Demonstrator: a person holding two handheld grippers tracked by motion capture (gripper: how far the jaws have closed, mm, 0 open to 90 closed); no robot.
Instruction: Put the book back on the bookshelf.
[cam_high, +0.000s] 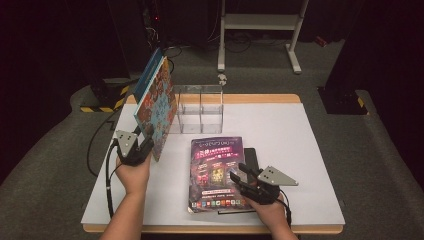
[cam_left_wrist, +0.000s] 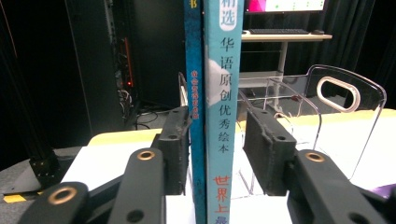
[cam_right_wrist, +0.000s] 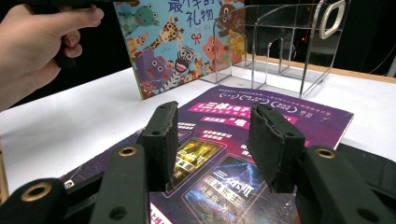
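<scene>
Two picture books (cam_left_wrist: 212, 112) stand upright between the left gripper (cam_left_wrist: 217, 140)'s jaws; the pad beside the thin one touches, the other stands just clear. So loosely held, they could topple short of the clear organizer (cam_high: 199, 108). The right gripper (cam_right_wrist: 212, 140)'s jaws hang half-open, empty, above the purple magazine (cam_right_wrist: 243, 154).

Picture books (cam_left_wrist: 212, 93) ran off top and bottom edge in left claw view, so titles cut short. Black book (cam_high: 250, 156) mostly buried under purple book (cam_high: 216, 172), cover unreadable. Small print on purple cover too tiny to read. Person's hand (cam_right_wrist: 35, 44) cropped at left edge.
</scene>
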